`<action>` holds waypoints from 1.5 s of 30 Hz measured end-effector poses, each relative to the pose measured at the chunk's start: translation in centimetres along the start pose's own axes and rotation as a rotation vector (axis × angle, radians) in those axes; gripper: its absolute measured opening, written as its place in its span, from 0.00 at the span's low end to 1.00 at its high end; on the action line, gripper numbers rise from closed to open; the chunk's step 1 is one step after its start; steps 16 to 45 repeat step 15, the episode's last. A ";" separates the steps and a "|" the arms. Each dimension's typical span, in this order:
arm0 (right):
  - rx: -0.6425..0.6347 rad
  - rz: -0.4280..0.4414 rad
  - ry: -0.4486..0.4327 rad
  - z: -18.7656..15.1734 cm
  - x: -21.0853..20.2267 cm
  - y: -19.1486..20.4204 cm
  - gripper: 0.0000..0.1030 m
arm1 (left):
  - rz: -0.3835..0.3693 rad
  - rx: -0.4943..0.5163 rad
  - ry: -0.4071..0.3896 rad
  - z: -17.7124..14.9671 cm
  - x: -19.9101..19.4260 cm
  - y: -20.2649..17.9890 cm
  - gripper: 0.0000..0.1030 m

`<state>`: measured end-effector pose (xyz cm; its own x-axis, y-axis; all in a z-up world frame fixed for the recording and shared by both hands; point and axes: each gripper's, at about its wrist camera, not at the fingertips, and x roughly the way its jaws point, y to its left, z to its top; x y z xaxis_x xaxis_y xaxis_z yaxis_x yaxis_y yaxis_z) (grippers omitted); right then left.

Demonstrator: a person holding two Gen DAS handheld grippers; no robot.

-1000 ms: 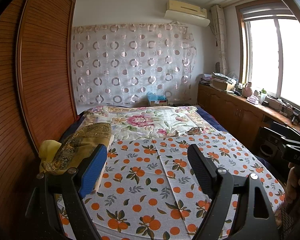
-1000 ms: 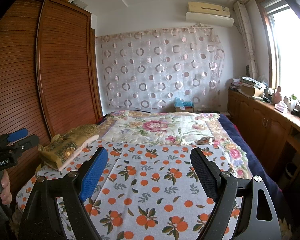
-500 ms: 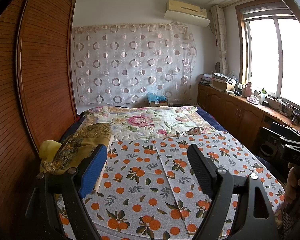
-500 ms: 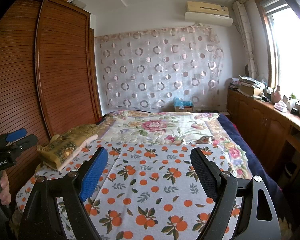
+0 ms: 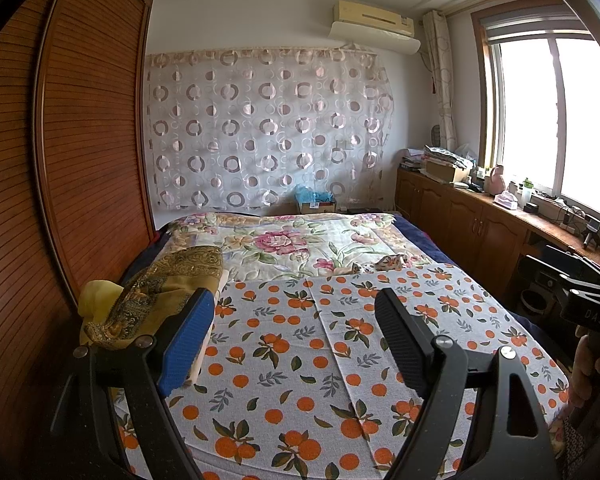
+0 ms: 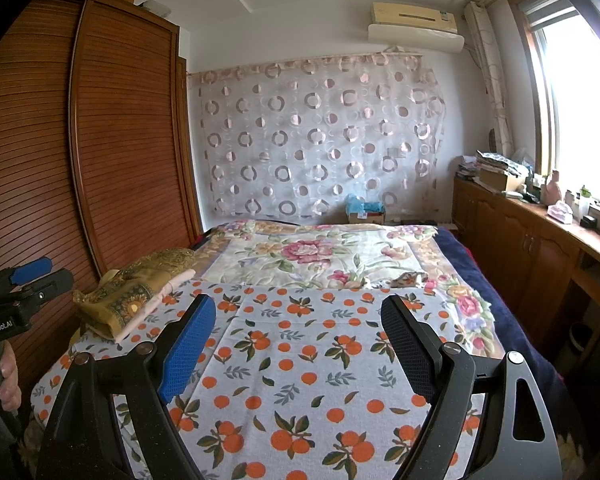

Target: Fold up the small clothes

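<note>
Hardly shifting since a second ago: left gripper point(image 5: 290, 344) and right gripper point(image 6: 296, 346) hovering wide open, holding nothing, over orange-print bedcloth point(image 6: 300, 360); small crumpled patterned garment point(image 6: 410, 279) lying beyond bedcloth's far edge, folded gold-brocade stack point(image 5: 168, 296) on bedcloth's left edge.

White bedsheet point(image 5: 284, 360) printed with oranges, pink-floral cream quilt point(image 5: 284, 240), mustard paisley folded clothes point(image 5: 160, 296), circle-patterned curtain point(image 5: 260, 132).

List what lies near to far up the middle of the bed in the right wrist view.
Orange-print cloth → floral quilt → cardboard box → circle-patterned curtain.
</note>
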<state>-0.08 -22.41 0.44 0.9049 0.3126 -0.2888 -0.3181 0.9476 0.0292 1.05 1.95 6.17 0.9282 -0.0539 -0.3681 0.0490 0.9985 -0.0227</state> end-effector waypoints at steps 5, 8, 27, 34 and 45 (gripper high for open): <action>0.002 -0.002 0.001 0.0 0.1 0.0 0.84 | 0.000 0.001 0.000 0.0 0.0 0.0 0.81; 0.004 -0.006 0.002 0.0 0.2 0.0 0.84 | 0.001 0.000 0.000 0.0 0.0 0.0 0.81; 0.006 -0.005 0.001 0.0 0.2 -0.1 0.84 | 0.000 0.001 0.000 0.0 0.0 0.0 0.81; 0.006 -0.005 0.001 0.0 0.2 -0.1 0.84 | 0.000 0.001 0.000 0.0 0.0 0.0 0.81; 0.006 -0.005 0.001 0.0 0.2 -0.1 0.84 | 0.000 0.001 0.000 0.0 0.0 0.0 0.81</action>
